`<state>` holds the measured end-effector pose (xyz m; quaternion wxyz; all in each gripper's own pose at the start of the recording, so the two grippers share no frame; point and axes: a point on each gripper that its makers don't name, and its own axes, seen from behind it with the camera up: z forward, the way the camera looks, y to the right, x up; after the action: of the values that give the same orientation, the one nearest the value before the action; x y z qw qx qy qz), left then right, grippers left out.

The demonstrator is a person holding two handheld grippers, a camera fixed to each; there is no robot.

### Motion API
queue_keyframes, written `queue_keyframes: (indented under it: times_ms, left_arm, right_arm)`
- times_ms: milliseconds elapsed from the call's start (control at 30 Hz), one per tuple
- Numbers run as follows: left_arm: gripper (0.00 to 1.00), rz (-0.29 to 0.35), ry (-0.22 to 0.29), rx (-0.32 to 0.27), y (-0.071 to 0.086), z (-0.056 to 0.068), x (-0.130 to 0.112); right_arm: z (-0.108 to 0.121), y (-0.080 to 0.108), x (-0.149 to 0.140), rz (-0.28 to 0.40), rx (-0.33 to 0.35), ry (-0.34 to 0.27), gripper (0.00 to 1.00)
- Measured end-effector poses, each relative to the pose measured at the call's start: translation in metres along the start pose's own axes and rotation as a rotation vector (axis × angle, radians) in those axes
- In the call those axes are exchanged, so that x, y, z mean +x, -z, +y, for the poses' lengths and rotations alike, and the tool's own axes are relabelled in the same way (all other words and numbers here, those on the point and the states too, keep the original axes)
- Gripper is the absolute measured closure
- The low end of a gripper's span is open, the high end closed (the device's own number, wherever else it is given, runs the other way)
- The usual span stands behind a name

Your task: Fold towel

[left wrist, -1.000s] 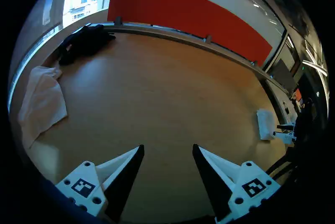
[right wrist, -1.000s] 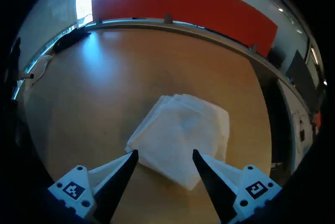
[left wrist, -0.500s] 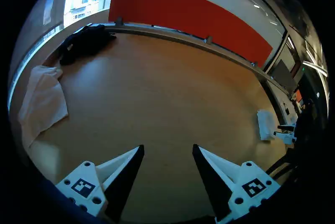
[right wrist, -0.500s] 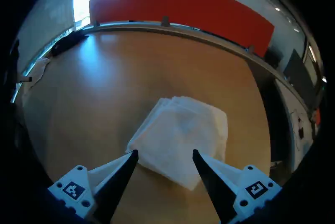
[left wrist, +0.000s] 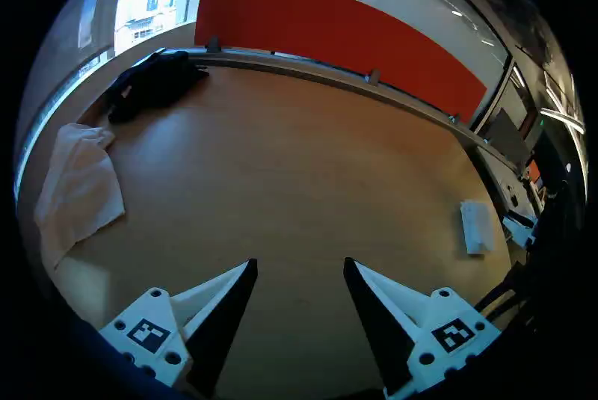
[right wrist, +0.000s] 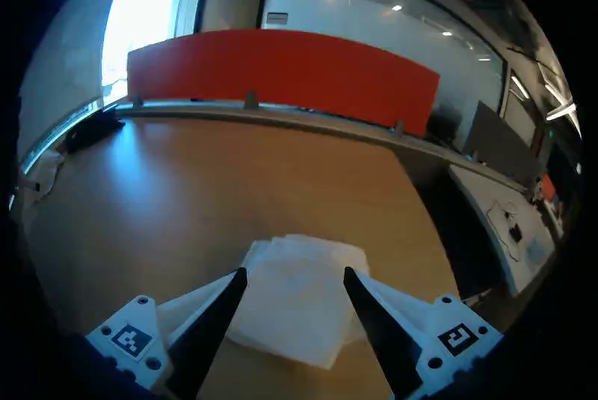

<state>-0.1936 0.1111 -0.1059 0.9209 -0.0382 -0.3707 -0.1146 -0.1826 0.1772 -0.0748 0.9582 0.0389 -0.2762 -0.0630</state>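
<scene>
Both gape wide and empty: left claw (left wrist: 299,261) over bare tabletop (left wrist: 299,161), right claw (right wrist: 293,271) facing the folded towel (right wrist: 299,303) at 6 o'clock (layers look loose). Dipping low could snag and unfold one.

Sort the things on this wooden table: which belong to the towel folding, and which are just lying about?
Job:
folded white cloth towel, flat below the open right hand-held gripper.

Lying about:
crumpled white cloth, perhaps another towel;
dark bundled fabric.
</scene>
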Motion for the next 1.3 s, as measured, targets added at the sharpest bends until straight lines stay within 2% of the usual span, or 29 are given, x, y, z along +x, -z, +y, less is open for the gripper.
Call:
queue_keyframes:
  times_ms: [267,500,900,1300]
  left_arm:
    - [0.15,0.028,-0.013,-0.002,-0.004,0.0,0.009]
    - [0.15,0.094,-0.029,-0.004,-0.008,-0.002,0.029]
    - [0.15,0.284,-0.072,0.011,-0.009,-0.015,0.083]
    - [0.15,0.466,-0.109,0.041,-0.004,-0.03,0.133]
  right_arm:
    - [0.005,0.003,0.033,0.113,-0.061,-0.039,0.0]
    - [-0.006,0.002,0.057,0.179,-0.069,-0.052,0.0]
    - [-0.04,-0.001,0.097,0.265,-0.057,-0.07,0.0]
    - [-0.09,0.001,0.143,0.367,-0.042,-0.069,0.0]
